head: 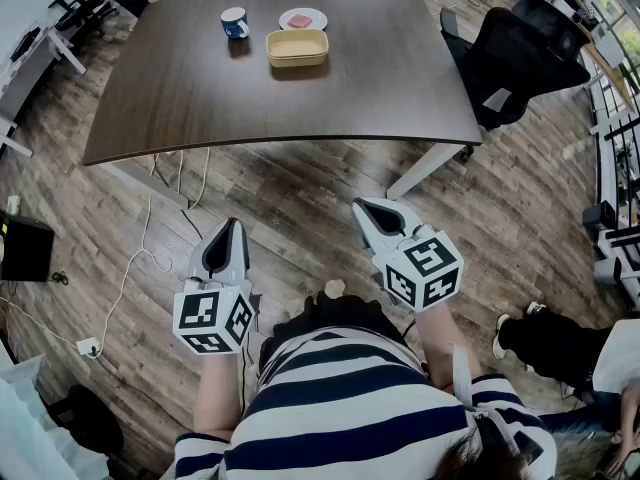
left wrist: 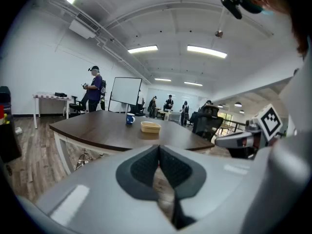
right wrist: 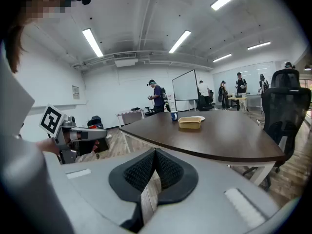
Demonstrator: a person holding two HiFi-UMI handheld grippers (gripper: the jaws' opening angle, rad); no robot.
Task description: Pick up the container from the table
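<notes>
Yellow container (head: 297, 47) sits at the far side of the table (head: 380, 88). The left gripper (head: 236, 226) and right gripper (head: 362, 208) are closed and empty, well short of the table. I think the job is just starting: reach over the table first, then open up.

Left gripper (head: 229, 239): jaws together, nothing between them, tipped slightly downward; right gripper (head: 372, 218): jaws together, nothing between them, tipped slightly downward, angled a little inward; grippers well apart; forearms (head: 215, 398) bare, reaching forward.

light: bright ceiling strips (right wrist: 92, 42) | edges: fisheye-bent | foreground: soft
</notes>
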